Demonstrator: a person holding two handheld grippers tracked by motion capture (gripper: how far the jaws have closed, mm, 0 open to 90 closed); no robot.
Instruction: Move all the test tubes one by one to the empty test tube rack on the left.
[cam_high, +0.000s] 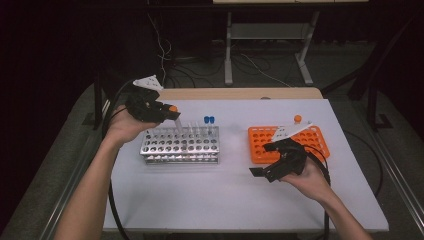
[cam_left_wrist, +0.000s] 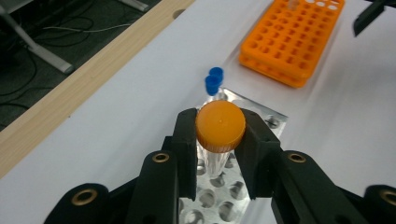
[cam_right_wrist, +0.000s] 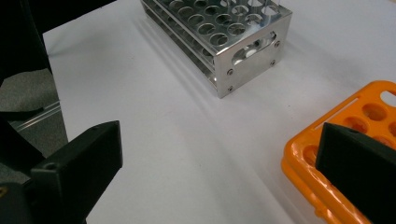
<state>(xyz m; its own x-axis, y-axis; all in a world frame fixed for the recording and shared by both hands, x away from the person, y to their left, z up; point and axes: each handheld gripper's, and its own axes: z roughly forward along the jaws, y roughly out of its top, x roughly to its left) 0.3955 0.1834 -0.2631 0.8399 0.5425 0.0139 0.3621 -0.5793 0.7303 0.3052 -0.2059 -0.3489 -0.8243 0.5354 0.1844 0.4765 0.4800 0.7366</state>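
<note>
The left tool (cam_left_wrist: 220, 140) pinches an orange-capped tube (cam_left_wrist: 220, 127) just under its cap, one jaw on each side, and holds it over the metal rack (cam_high: 181, 144) toward the bench's left edge. The clear body of the tube hangs down toward the rack's holes; whether its tip sits in a hole or above one I cannot tell. Two blue-capped tubes (cam_left_wrist: 214, 80) stand at the far end of that rack. The right tool (cam_high: 276, 159) hovers with its jaws spread and empty, just in front of the orange rack (cam_high: 287, 142) near the bench's right edge, where one orange-capped tube (cam_high: 297, 119) stands at the rack's far side.

The risk, as I judge it, lies in the grip: the jaws bear on a smooth, round neck, so a tilt of the hand could let the tube swing or slip. If it is lowered off-centre, the tip may strike the metal between holes and be knocked askew or dropped.
</note>
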